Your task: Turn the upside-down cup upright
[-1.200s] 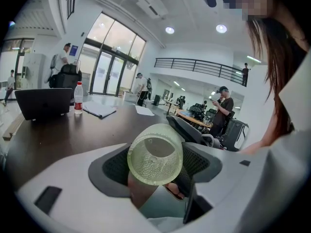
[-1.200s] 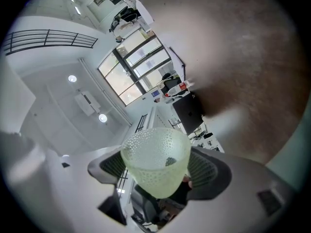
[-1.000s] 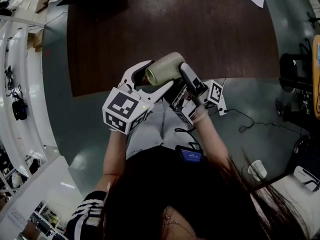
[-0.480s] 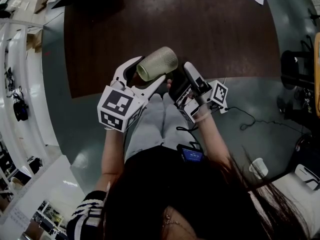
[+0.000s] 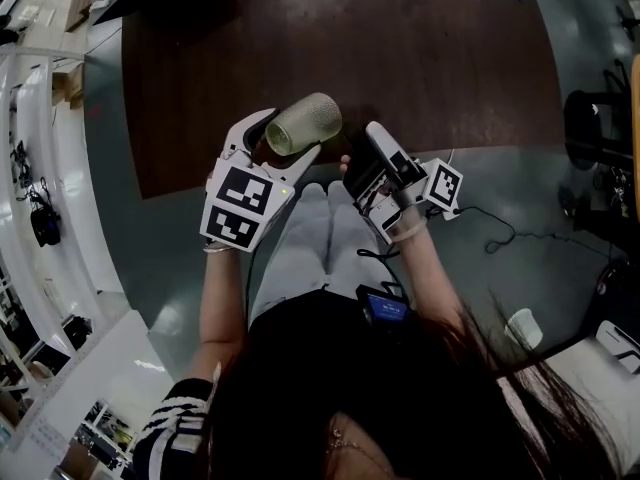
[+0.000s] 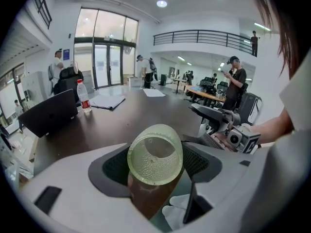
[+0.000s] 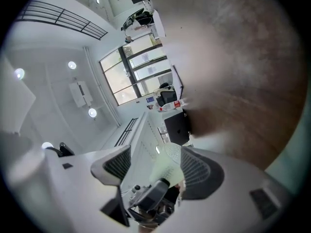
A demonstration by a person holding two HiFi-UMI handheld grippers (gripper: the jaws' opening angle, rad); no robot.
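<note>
The cup (image 5: 303,123) is gripped on its side between the left gripper's (image 6: 155,161) fingers, over the brown table's (image 5: 400,58) near edge. Just beside it, the right gripper (image 5: 358,158) is held open; its jaws have just been closing slightly, and nothing is clasped between them.

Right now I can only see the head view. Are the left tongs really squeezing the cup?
Observer: Yes. The left gripper view shows the cup pinched on both sides by the left tongs.
Operator: Is anything else on the table, far away?
Observer: A water bottle with a red label stands beside a dark laptop.
Operator: Is anybody else around?
Observer: Yes, several people stand in the room beyond the table.
</note>
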